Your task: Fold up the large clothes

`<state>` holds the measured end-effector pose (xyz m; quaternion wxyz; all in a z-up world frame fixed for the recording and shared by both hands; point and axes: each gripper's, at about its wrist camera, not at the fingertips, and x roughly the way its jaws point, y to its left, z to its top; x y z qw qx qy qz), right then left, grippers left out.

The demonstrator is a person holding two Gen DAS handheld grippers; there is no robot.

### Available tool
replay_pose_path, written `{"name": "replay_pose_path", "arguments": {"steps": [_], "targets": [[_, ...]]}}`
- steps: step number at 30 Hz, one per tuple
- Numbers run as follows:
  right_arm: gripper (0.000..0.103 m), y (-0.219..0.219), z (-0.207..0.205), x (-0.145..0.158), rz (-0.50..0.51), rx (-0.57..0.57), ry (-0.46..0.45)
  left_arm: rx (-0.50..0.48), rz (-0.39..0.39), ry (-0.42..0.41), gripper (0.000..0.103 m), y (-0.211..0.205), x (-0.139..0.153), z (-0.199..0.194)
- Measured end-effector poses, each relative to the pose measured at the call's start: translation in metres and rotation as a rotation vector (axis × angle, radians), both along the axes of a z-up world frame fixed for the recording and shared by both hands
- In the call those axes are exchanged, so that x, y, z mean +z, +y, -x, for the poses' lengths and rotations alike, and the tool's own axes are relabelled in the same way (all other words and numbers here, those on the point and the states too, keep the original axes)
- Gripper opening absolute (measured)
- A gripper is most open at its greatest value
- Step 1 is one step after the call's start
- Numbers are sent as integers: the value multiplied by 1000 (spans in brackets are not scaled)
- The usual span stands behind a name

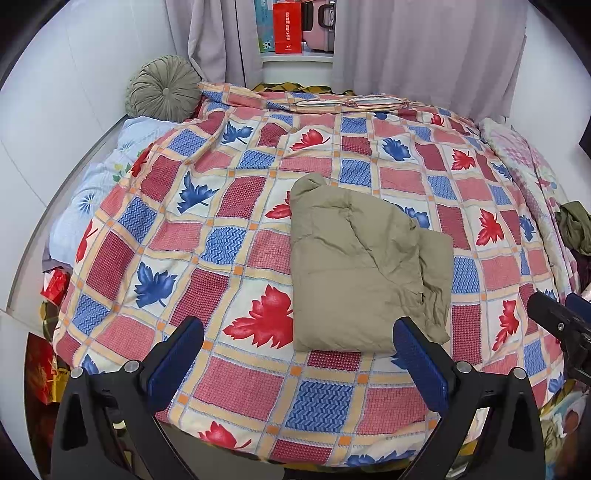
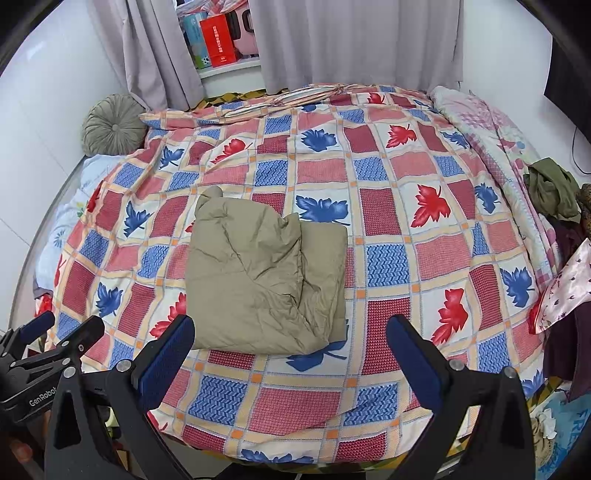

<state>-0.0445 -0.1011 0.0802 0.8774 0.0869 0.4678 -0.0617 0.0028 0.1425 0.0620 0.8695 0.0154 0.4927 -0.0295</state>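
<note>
A khaki padded garment (image 1: 362,266) lies folded into a rough rectangle on the leaf-patterned quilt (image 1: 229,206). It also shows in the right wrist view (image 2: 266,273). My left gripper (image 1: 297,354) is open and empty, held back near the bed's front edge, just short of the garment. My right gripper (image 2: 290,354) is open and empty, to the right of the garment's near edge. The right gripper shows at the right edge of the left wrist view (image 1: 561,325), and the left gripper at the lower left of the right wrist view (image 2: 55,332).
A round green cushion (image 1: 164,88) sits at the far left by the wall. A pile of other clothes (image 2: 554,192) lies at the bed's right edge, next to a pink floral blanket (image 2: 491,129). Curtains (image 1: 424,44) and a shelf with a red box (image 1: 288,27) stand behind.
</note>
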Motion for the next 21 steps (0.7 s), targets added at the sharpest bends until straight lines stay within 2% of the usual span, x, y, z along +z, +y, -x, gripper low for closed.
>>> {"name": "replay_pose_path", "arguments": {"steps": [21], "targets": [[103, 0, 0, 2, -4, 2, 4, 1, -1, 1, 103, 0, 1, 0]]}}
